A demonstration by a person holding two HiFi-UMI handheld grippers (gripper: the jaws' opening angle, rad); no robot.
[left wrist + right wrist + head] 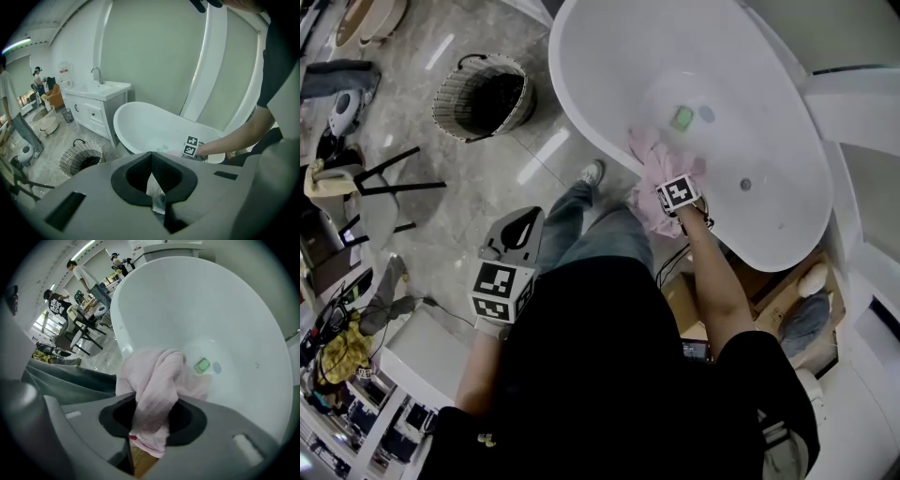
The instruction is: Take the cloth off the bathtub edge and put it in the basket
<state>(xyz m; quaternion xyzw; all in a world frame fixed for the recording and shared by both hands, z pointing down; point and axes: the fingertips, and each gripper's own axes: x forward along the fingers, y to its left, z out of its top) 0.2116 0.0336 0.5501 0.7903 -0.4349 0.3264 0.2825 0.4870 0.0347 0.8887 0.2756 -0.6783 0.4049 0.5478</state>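
A pink cloth (652,167) lies bunched over the near rim of the white bathtub (572,103). My right gripper (667,187) sits at that rim. In the right gripper view the cloth (154,376) is pinched between the jaws of the right gripper (152,401) and bulges up over the tub (187,301). The woven wire basket (448,105) stands on the floor left of the tub, dark inside. My left gripper (517,232) hangs over the floor by the person's leg, well short of the basket (70,159). Nothing is in the left gripper (151,157) and its jaws are shut.
A small green object (682,117) lies in the tub bottom near the drain (745,184). A black-legged chair (380,183) and clutter stand at the left. A white vanity with a tap (96,101) is beyond the basket. People (82,273) stand far off.
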